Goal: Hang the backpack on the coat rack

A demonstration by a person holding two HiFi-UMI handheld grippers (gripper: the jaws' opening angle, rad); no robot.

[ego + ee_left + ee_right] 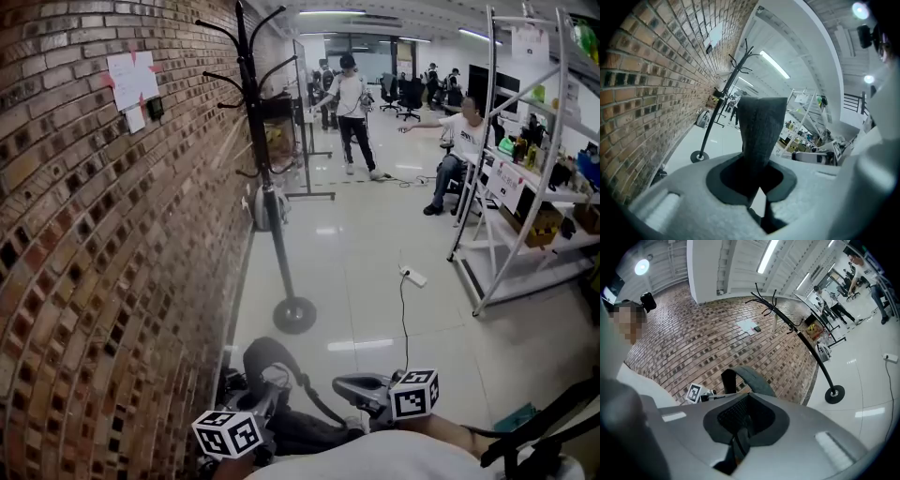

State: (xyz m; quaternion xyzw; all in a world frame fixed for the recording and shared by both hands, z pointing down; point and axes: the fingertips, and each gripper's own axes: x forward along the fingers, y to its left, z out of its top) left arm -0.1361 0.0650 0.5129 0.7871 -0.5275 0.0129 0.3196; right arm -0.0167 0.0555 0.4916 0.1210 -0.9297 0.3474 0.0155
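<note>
The dark grey backpack hangs low in front of me, close to the brick wall, with one shoulder strap arching up from it. My left gripper is shut on a grey strap that rises straight up between its jaws. My right gripper is shut on a mesh-backed part of the backpack, and the strap loop curves just beyond it. The black coat rack stands farther ahead by the wall, its round base on the floor and its hooks bare.
The brick wall runs along the left. White metal shelving with goods stands at the right. A power strip with its cable lies on the floor. One person stands and another sits at the far end of the room.
</note>
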